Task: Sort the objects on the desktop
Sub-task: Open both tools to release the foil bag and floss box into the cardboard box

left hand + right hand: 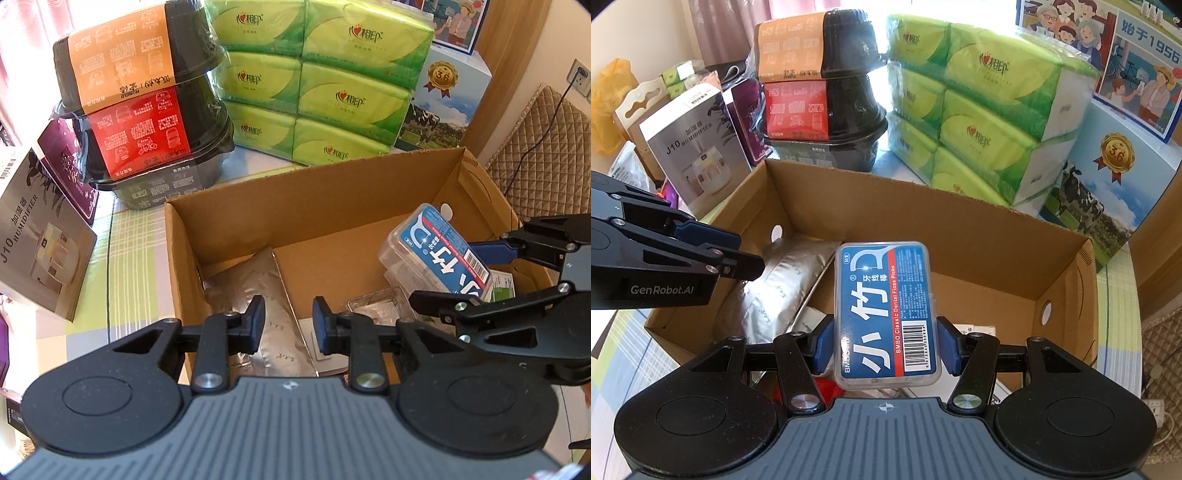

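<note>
Dental floss pick box [888, 314], clear plastic with blue label, clamped between blue pads [951, 349] of right gripper [886, 350], held above open cardboard box [1067, 284]. Silver foil pouches [783, 291] lie inside cardboard box at its left side. Left gripper [289, 325] over near edge of cardboard box, fingers apart, nothing between them. Behind cardboard box: green tissue packs [986, 122], stacked black instant meal bowls [827, 96], humidifier carton [694, 147], milk carton with cow picture [1100, 192].
</note>
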The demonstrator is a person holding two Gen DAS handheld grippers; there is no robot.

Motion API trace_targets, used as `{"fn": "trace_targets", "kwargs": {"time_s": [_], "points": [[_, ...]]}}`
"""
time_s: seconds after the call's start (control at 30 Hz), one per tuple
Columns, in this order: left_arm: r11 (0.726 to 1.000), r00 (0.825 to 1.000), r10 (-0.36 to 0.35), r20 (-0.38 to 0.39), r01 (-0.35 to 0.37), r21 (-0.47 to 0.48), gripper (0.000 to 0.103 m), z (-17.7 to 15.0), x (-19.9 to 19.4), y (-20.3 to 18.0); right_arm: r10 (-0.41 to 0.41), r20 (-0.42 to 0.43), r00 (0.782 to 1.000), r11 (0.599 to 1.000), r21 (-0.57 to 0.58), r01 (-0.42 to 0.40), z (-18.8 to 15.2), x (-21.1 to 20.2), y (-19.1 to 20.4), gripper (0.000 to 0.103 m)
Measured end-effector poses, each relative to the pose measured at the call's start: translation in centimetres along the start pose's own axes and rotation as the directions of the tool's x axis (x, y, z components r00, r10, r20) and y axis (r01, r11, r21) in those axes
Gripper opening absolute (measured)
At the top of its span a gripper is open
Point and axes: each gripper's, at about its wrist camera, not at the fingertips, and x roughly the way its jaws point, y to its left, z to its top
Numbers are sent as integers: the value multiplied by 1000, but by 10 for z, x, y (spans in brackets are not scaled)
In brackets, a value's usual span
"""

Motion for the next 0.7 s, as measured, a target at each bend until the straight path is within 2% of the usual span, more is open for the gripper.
{"fn": "trace_targets", "kwargs": {"time_s": [0.5, 0.6, 0.7], "points": [[1000, 1000, 6, -8, -6, 1, 23, -8, 2, 3, -7, 5, 1000, 1000, 20, 7, -1, 6, 1, 54], [1000, 1000, 8, -4, -8, -4, 23, -9, 2, 5, 15, 24, 1000, 999, 42, -16, -1, 6, -2, 54], [1000, 1000, 10, 6, -9, -17, 36, -9, 0, 7, 38, 42, 998, 993, 106, -43, 1, 5, -10, 65]]}}
